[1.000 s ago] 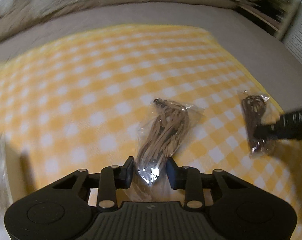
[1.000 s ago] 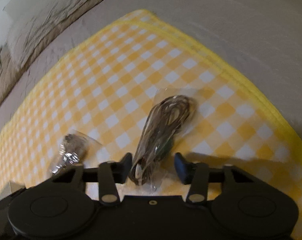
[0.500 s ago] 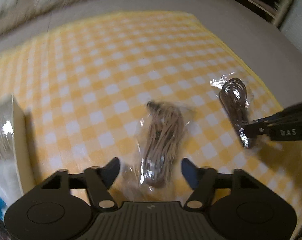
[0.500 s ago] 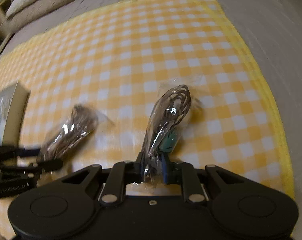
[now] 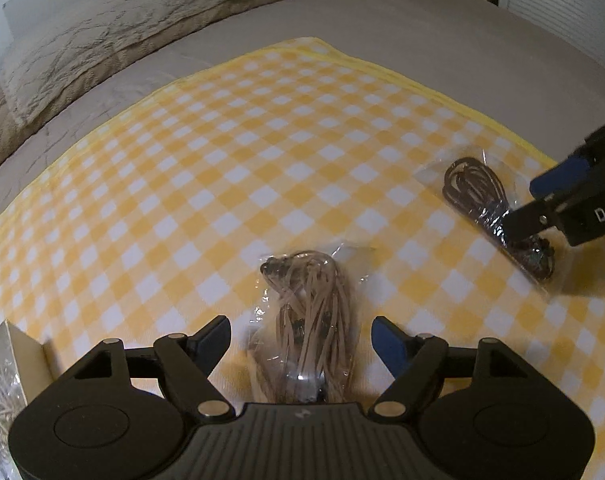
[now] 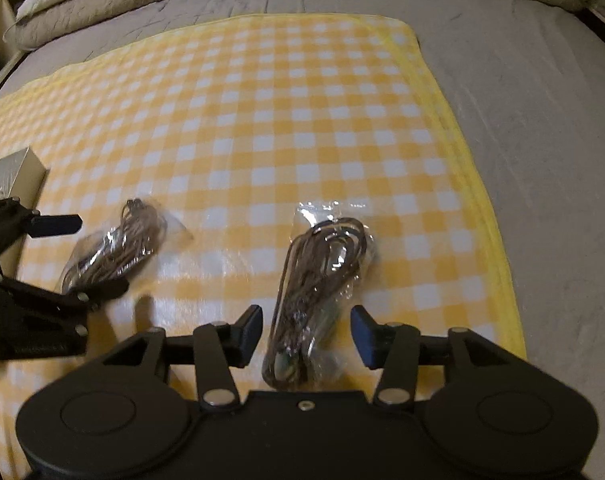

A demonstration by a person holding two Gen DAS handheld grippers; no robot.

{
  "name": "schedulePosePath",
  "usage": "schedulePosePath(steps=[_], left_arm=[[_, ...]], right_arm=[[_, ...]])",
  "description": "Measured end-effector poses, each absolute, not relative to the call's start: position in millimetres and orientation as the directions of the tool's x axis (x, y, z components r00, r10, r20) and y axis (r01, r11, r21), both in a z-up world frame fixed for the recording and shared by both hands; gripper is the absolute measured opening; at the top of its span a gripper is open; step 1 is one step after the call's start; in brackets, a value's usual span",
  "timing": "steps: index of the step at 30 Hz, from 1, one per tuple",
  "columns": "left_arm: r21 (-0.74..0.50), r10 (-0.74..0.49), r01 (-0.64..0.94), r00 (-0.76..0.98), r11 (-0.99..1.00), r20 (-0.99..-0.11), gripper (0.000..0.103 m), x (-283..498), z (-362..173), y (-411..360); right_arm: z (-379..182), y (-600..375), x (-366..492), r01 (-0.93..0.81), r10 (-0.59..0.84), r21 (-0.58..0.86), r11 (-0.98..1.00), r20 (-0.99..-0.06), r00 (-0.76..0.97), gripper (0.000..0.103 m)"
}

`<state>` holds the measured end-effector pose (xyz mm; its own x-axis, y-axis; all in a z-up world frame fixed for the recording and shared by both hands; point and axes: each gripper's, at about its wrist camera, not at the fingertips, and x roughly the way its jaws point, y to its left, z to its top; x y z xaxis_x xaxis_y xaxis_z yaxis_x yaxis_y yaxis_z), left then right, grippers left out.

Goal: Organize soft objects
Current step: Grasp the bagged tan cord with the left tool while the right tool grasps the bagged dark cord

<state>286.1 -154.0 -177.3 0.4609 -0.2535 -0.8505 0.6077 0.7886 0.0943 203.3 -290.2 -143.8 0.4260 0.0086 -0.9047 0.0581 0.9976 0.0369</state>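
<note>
My left gripper (image 5: 300,334) stands wide open and holds nothing; the tan cord bag (image 5: 310,320) lies straight ahead between its fingers, long axis running away from me along them. My right gripper (image 6: 306,326) is likewise spread and empty, the dark cord bag (image 6: 322,280) lying lengthwise in its gap on the checked cloth (image 6: 262,100). I judge each hand nearest its own bag: closing needs no turning.
</note>
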Motion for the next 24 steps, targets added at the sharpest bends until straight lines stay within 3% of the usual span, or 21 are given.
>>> schedulePosePath(steps=[5,11,17,20,24], left_arm=[[0.073,-0.243,0.6,0.428,0.797,-0.87,0.062,293,-183,-152],[-0.01,-0.262,0.541,0.392,0.841,-0.882,0.052,300,-183,-142],[-0.082,-0.284,0.469,0.379,0.88,-0.881,0.038,304,-179,-132],[-0.097,-0.29,0.447,0.387,0.889,-0.875,0.037,304,-175,-129],[-0.113,-0.307,0.427,0.417,0.897,-0.855,0.037,302,-165,-124]], right_arm=[[-150,-285,214,0.093,-0.014,0.026,0.995,-0.91,0.414,0.058],[-169,-277,225,0.119,-0.053,-0.008,0.993,-0.923,0.381,0.058],[-185,-283,231,0.14,-0.022,0.029,0.99,-0.938,0.347,0.046],[-186,-283,230,0.117,-0.028,0.015,0.993,-0.933,0.359,0.035],[-180,-280,225,0.112,-0.024,0.021,0.993,-0.921,0.388,0.03]])
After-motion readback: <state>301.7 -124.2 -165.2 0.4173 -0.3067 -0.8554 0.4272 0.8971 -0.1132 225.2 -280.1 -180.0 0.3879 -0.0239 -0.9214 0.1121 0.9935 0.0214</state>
